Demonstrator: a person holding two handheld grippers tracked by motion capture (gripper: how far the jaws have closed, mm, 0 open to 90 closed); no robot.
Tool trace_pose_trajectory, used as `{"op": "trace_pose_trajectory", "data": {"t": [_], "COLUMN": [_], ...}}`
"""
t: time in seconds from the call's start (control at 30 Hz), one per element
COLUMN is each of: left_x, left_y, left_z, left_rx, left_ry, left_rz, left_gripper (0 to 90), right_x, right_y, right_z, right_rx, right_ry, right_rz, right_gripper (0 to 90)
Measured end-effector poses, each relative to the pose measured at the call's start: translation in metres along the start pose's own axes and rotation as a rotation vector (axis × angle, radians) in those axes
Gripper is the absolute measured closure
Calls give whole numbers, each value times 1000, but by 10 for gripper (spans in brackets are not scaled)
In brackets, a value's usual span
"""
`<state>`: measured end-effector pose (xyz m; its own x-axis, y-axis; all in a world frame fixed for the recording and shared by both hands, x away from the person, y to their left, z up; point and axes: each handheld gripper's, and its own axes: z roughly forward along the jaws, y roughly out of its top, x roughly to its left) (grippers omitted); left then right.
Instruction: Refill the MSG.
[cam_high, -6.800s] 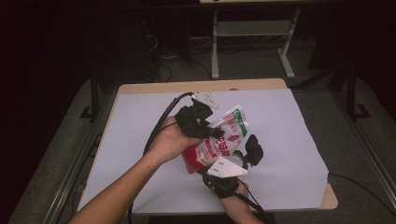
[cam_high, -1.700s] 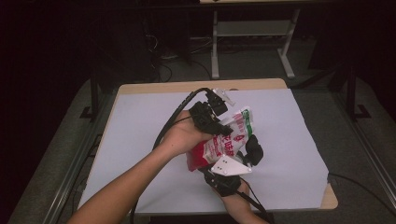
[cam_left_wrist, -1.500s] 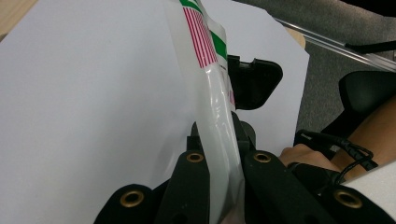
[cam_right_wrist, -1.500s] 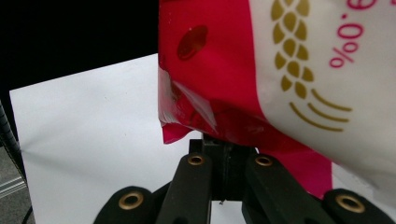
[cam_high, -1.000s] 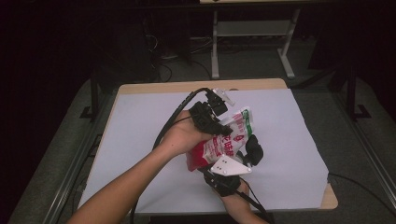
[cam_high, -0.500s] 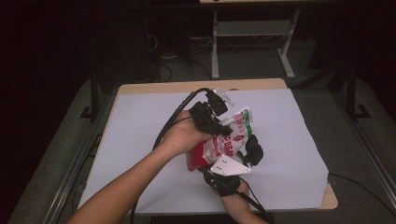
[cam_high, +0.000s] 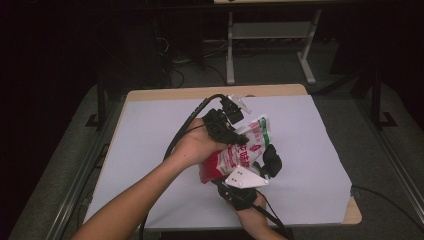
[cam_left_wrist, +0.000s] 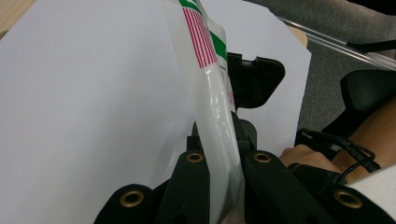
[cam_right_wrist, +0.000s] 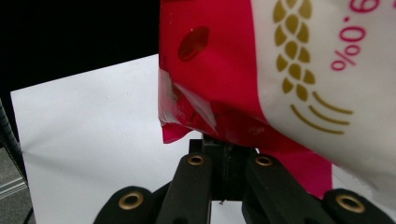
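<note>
A red and white plastic bag (cam_high: 239, 152) with green and red print is held up over the middle of the table, between both grippers. My left gripper (cam_high: 238, 136) comes in from the left and is shut on the bag's upper white edge (cam_left_wrist: 218, 121). In the left gripper view the film runs straight up between the two jaws. My right gripper (cam_high: 264, 164) holds the bag from below, on its near right side. In the right gripper view, the red bottom corner of the bag (cam_right_wrist: 210, 93) sits over the tips of my right gripper (cam_right_wrist: 229, 142), whose jaws stand close together.
The table (cam_high: 150, 145) is covered with a white sheet, and a wooden rim shows at the far edge and the right corner. Black cables trail from both grippers. A metal desk frame (cam_high: 231, 55) stands on the dark floor behind the table.
Since the oldest frame my left gripper has shifted up and away along the bag, and the bag stands a little more upright. Over the last second nothing has visibly moved.
</note>
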<state>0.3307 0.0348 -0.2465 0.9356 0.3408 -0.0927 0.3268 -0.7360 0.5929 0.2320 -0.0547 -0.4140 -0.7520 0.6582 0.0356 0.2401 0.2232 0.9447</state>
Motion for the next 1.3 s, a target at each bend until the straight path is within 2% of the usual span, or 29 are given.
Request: {"op": "trace_pose_trajectory", "data": {"t": [1.3], "left_x": [0], "left_y": [2], "left_z": [2], "left_rx": [7], "left_ry": [9], "left_rz": [-4], "left_gripper": [900], "right_x": [1], "right_y": [0], "right_z": [1], "right_rx": [-6], "right_ry": [7], "right_rz": [17], "right_gripper": [900]}}
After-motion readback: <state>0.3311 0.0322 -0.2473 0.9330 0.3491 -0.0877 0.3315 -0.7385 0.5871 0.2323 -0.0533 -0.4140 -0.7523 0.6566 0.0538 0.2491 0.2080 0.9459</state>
